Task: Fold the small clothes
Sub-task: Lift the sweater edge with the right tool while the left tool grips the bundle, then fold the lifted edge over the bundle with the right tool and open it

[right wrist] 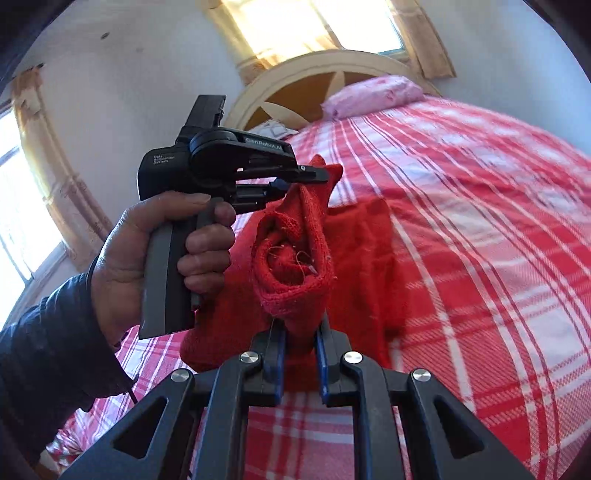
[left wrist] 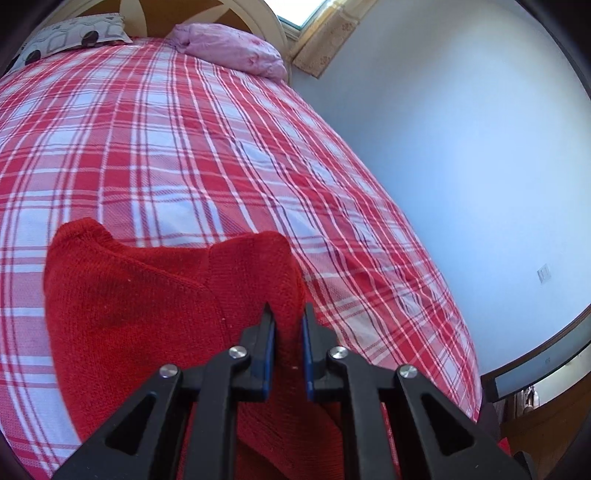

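A small red knitted garment (left wrist: pixel 155 295) hangs between both grippers above the bed. My left gripper (left wrist: pixel 288 317) is shut on a fold of its red knit at the bottom middle of the left wrist view. In the right wrist view the left gripper (right wrist: pixel 314 177), held in a hand, pinches the garment's upper corner. My right gripper (right wrist: pixel 299 328) is shut on the bunched lower edge of the garment (right wrist: pixel 295 258), whose rolled hem with loose threads faces the camera. The rest of the garment drapes down onto the bedspread.
The bed is covered by a red and white plaid bedspread (left wrist: pixel 184 147). A pink pillow (left wrist: pixel 232 48) and a patterned pillow (left wrist: pixel 70 37) lie by the round headboard (right wrist: pixel 314 74). A white wall (left wrist: pixel 461 147) runs along the bed's right side. Windows (right wrist: pixel 295 22) are behind the headboard.
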A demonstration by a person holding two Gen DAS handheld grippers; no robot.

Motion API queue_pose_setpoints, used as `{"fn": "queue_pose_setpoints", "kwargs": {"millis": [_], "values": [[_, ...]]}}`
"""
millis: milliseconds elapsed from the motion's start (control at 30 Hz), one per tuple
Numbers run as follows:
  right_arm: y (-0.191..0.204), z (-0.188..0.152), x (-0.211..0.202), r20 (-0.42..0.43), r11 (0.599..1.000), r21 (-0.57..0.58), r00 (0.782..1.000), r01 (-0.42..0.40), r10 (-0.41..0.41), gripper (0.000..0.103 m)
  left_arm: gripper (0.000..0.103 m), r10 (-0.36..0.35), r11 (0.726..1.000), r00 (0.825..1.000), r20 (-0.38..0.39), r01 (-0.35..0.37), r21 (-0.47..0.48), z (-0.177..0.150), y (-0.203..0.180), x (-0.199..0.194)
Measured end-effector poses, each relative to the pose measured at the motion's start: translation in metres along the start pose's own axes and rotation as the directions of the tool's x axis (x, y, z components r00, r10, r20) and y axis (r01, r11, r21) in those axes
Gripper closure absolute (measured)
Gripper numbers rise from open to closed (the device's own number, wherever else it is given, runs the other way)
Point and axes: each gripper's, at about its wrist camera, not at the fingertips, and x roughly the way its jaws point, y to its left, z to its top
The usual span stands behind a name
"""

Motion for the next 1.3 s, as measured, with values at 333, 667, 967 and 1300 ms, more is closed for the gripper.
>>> {"fn": "queue_pose_setpoints", "kwargs": {"millis": [333,667,967,1300], "values": [[-0.039,-0.009,0.002,-0.064,0.981,0.177,0.994,-0.074,0.087,0.089,0.083,0.182,0.965,0.983,-0.024,-0.174,0.195,-0.014,-0.042,0.034],[-0.037,-0.015,-0.017,-0.016,0.991,0.119,0.998,-0.058,0.060,0.083,0.027,0.240,0.877,0.952,0.191,-0.297,0.378,-0.065,-0.069,-0.048],[0.012,0.010,-0.037,0.165,0.992,-0.108,0.985,0.072,-0.054,0.078,0.023,0.316,0.872,0.935,0.164,-0.354,0.338,-0.121,-0.018,-0.060],[-0.014,0.015,0.018,-0.049,0.978,-0.102,0.981,0.180,-0.185,0.079,0.007,0.294,0.902,0.940,0.171,-0.332,0.277,-0.128,-0.007,-0.055]]}}
